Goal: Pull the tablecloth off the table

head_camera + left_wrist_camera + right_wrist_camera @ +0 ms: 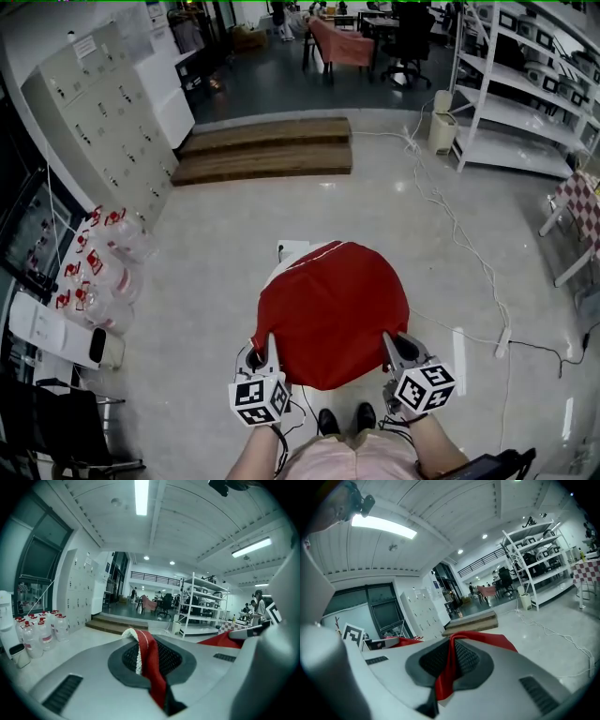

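Observation:
A red tablecloth (333, 314) hangs over a small round table that it hides completely, straight in front of me. My left gripper (262, 356) is shut on the cloth's near left edge, and my right gripper (397, 347) is shut on its near right edge. In the left gripper view a fold of red tablecloth (149, 663) with white corded trim is pinched between the dark pads. In the right gripper view a strip of red tablecloth (449, 665) is clamped the same way, and more of it spreads out beyond the jaws.
Water bottles (98, 272) and grey lockers (103, 122) line the left wall. Wooden steps (267, 150) lie ahead and white shelving (525, 84) stands far right. A cable (459, 234) runs across the floor at right. A checkered table (581, 202) is at the right edge. My shoes (342, 419) are below the cloth.

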Available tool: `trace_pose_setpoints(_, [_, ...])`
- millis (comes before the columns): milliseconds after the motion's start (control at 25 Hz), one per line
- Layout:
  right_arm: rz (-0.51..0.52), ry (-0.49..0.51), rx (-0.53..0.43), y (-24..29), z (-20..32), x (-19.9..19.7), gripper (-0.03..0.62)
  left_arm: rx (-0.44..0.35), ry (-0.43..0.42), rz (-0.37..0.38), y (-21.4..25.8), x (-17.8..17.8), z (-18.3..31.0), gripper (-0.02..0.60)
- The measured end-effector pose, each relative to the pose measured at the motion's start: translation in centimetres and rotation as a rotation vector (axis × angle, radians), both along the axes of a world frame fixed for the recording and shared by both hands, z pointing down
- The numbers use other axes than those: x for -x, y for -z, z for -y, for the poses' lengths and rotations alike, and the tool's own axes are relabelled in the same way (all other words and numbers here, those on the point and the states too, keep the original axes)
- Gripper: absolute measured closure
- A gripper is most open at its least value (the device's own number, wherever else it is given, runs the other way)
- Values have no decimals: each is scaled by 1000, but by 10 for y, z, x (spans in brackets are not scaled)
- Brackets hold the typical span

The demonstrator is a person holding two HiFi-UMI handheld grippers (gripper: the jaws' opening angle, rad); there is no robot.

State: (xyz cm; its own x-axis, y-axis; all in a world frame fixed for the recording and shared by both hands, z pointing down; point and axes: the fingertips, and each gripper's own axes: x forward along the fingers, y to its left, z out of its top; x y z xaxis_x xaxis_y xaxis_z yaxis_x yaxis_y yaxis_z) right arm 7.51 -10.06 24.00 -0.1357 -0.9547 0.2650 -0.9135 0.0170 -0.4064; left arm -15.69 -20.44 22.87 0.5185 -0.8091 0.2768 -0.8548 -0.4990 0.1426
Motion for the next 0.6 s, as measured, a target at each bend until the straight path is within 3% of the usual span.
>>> trace_pose_setpoints(600, [-52,-22,-11,2,1,15,563,-38,-28,-2,7,4,-5,546])
